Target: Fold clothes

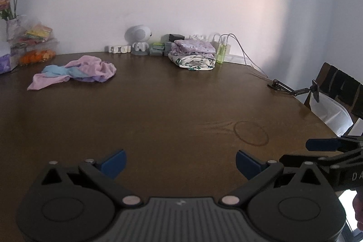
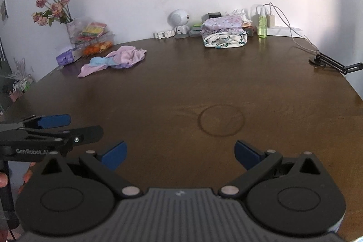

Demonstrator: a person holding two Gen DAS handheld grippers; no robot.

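Observation:
A crumpled pink, blue and lilac garment (image 1: 74, 72) (image 2: 113, 60) lies unfolded at the far left of the dark wooden table (image 1: 170, 110) (image 2: 170, 87). A stack of folded clothes (image 1: 192, 55) (image 2: 224, 32), lilac floral over white patterned, sits at the back against the wall. My left gripper (image 1: 180, 162) hovers open over the near edge, nothing between its blue pads; it also shows side-on at the left of the right wrist view. My right gripper (image 2: 179, 154) stands open and empty beside it, and one blue finger (image 1: 322, 144) of it shows in the left wrist view.
Along the back wall stand a small white robot figure (image 1: 139, 39), grey boxes, a green spray bottle (image 1: 221, 52) and charger cables. A vase of flowers (image 2: 54, 8), snack packets and oranges crowd the far left. A black clamp arm (image 1: 292, 89) and a chair (image 1: 340, 92) are at the right.

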